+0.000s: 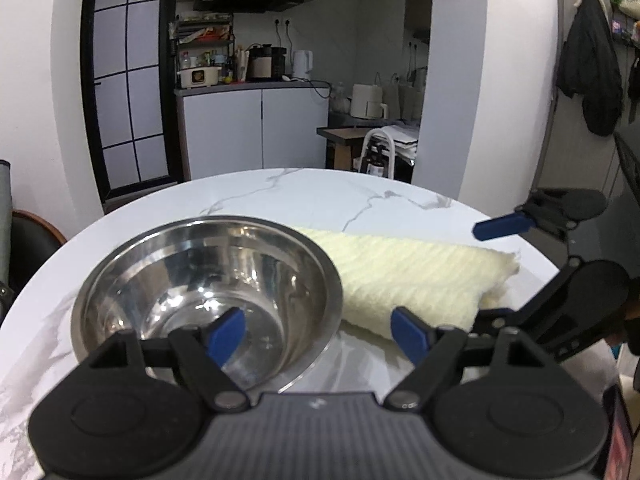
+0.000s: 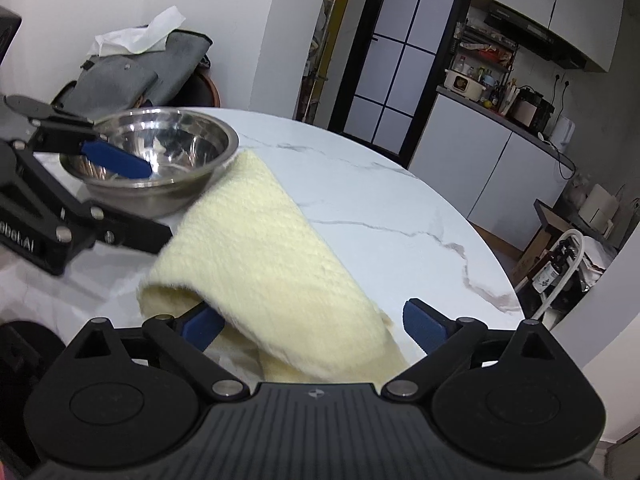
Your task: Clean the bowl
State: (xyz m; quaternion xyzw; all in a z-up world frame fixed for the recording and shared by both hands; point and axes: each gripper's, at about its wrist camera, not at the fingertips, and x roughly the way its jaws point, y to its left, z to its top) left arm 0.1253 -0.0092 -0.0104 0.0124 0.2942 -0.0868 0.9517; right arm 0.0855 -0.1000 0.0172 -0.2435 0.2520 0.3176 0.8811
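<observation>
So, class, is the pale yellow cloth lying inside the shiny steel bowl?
No, the pale yellow cloth lies on the white marble table beside the shiny steel bowl.

Both wrist views close, angled down over the table (image 1: 312,192); shared: bowl (image 1: 208,288) and cloth (image 2: 256,248).

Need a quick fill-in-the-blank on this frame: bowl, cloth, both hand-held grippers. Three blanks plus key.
1. The steel bowl holds ____ food or cloth.
2. The yellow cloth lies folded on the ____ table.
3. The left hand-held gripper straddles the bowl's near rim with jaws ____.
4. The right hand-held gripper has jaws open around the ____.

Missing words: no; marble; open; cloth
</observation>
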